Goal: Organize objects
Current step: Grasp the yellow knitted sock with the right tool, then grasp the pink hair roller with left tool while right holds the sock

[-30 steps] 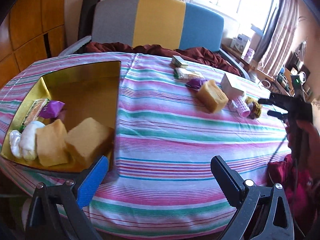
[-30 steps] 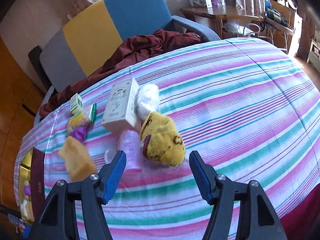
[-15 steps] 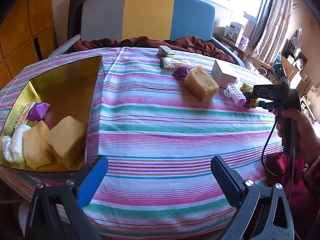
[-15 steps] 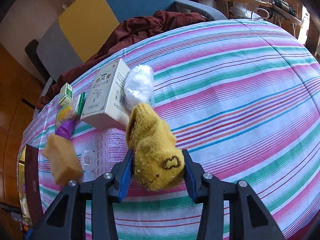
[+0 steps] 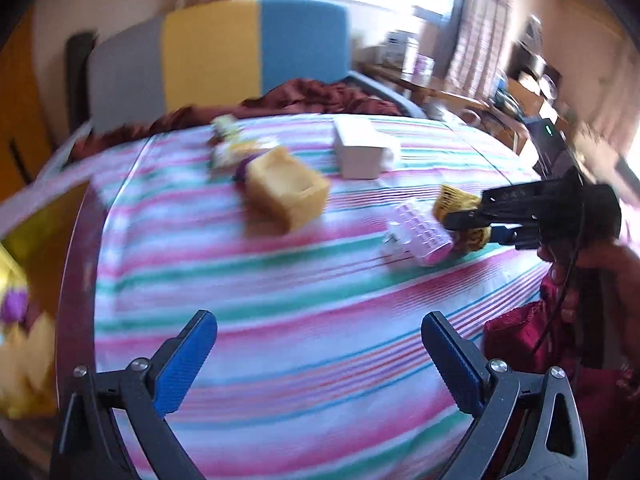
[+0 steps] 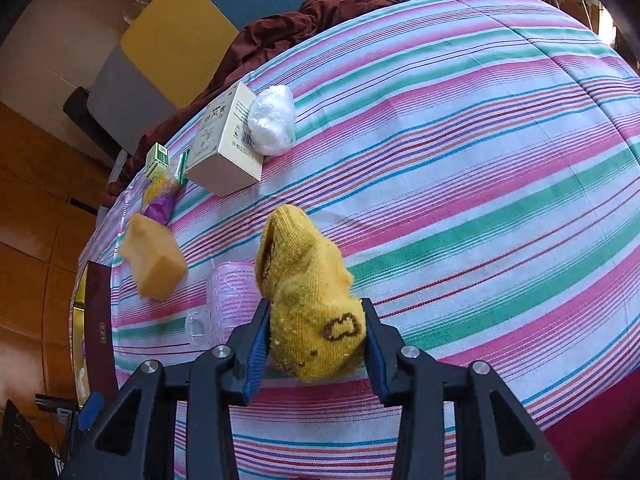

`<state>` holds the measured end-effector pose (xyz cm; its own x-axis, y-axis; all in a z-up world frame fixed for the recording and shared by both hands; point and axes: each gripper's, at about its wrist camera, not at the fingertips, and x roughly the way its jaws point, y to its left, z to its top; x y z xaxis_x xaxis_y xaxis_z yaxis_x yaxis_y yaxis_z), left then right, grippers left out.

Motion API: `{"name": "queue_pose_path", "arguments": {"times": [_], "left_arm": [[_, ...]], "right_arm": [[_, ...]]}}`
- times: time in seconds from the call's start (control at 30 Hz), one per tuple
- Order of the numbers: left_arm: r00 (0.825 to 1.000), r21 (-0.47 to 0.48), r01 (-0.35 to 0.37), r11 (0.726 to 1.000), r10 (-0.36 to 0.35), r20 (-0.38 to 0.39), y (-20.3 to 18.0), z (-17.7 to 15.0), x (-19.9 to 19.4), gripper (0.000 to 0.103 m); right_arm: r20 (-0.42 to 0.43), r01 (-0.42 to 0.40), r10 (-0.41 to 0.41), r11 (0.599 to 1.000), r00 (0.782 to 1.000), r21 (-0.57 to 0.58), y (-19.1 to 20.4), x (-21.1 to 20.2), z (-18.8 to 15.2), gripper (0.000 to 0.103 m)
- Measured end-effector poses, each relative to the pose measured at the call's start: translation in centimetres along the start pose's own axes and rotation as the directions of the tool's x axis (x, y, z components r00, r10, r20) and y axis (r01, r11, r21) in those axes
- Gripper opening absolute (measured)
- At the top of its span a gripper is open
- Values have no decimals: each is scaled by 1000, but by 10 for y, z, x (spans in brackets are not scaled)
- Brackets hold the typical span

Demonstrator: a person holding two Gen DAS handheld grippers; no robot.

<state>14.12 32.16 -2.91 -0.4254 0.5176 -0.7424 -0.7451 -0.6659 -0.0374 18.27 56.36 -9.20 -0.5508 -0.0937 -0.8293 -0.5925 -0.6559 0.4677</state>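
Note:
A yellow sock (image 6: 308, 280) with a brown print sits between the blue pads of my right gripper (image 6: 315, 320). The jaws are closing and the pads press on both its sides, just over the striped tablecloth (image 6: 460, 200). In the blurred left wrist view the same gripper (image 5: 472, 220) pinches the sock (image 5: 456, 200) at the right, with a hand behind it. My left gripper (image 5: 316, 344) hangs open over bare cloth with nothing between its fingers. A pink hair roller (image 6: 228, 292) lies just left of the sock, and a yellow sponge (image 6: 154, 260) lies further left.
A white box (image 6: 224, 144) and a white plastic ball (image 6: 272, 120) lie beyond the sock. A small green box (image 6: 157, 159) and a purple wrapper (image 6: 160, 208) sit near the sponge. A gold tray (image 5: 24, 248) holding sponges lies at the table's left edge. A chair (image 5: 224, 52) stands behind.
The right gripper came down around the yellow sock and closed on it. The left gripper swung to the right, so the gold tray slid to the view's left edge.

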Motion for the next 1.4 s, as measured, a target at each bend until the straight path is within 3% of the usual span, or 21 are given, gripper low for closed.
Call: {"name": "queue_pose_path", "arguments": {"times": [0.1, 0.27, 0.57, 0.6, 0.63, 0.67, 0.73, 0.83, 0.93, 0.97, 1.03, 1.27, 1.4], "left_arm": [[1000, 101, -13, 995, 15, -17, -22, 13, 25, 103], [989, 97, 80, 992, -68, -128, -44, 29, 72, 103], [985, 181, 154, 971, -137, -102, -65, 54, 106, 103], [985, 198, 162, 967, -144, -98, -66, 53, 109, 101], [982, 214, 181, 960, -164, -95, -66, 53, 111, 93], [976, 234, 212, 949, -197, -89, -68, 53, 112, 78], [974, 295, 226, 928, -211, -81, -75, 51, 112, 68], [977, 319, 212, 924, -204, -59, -77, 47, 111, 67], [967, 269, 256, 928, -243, -84, -68, 48, 116, 65], [965, 261, 261, 929, -248, -84, -66, 48, 116, 57], [967, 252, 253, 934, -245, -64, -62, 45, 112, 52], [969, 255, 244, 936, -242, -37, -57, 34, 102, 52], [969, 246, 246, 938, -245, -33, -53, 27, 95, 52]], "right_arm": [[-4, -4, 4, 1000, 1000, 4, -1, 1, 1, 41], [-15, -10, 10, 1000, 1000, 0, -1, 2, 4, 42], [-23, -7, 7, 1000, 1000, 7, -1, 4, 6, 42], [-24, -10, 11, 1000, 1000, 11, -1, 4, 6, 42], [-25, -14, 14, 1000, 1000, 15, -2, 4, 7, 42], [-25, -17, 17, 1000, 1000, 19, -3, 5, 7, 42], [-25, -22, 23, 999, 999, 28, -4, 5, 8, 42], [-25, -23, 24, 999, 999, 30, -6, 5, 9, 42], [-21, -23, 23, 999, 1000, 29, -7, 4, 9, 42], [-19, -24, 24, 999, 1000, 31, -7, 3, 10, 42], [-6, -16, 17, 999, 1000, 36, -8, 3, 10, 42], [19, 12, -12, 1000, 1000, 6, -6, -4, 10, 41], [68, 92, -90, 996, 994, -19, -4, -10, 14, 39]]}}
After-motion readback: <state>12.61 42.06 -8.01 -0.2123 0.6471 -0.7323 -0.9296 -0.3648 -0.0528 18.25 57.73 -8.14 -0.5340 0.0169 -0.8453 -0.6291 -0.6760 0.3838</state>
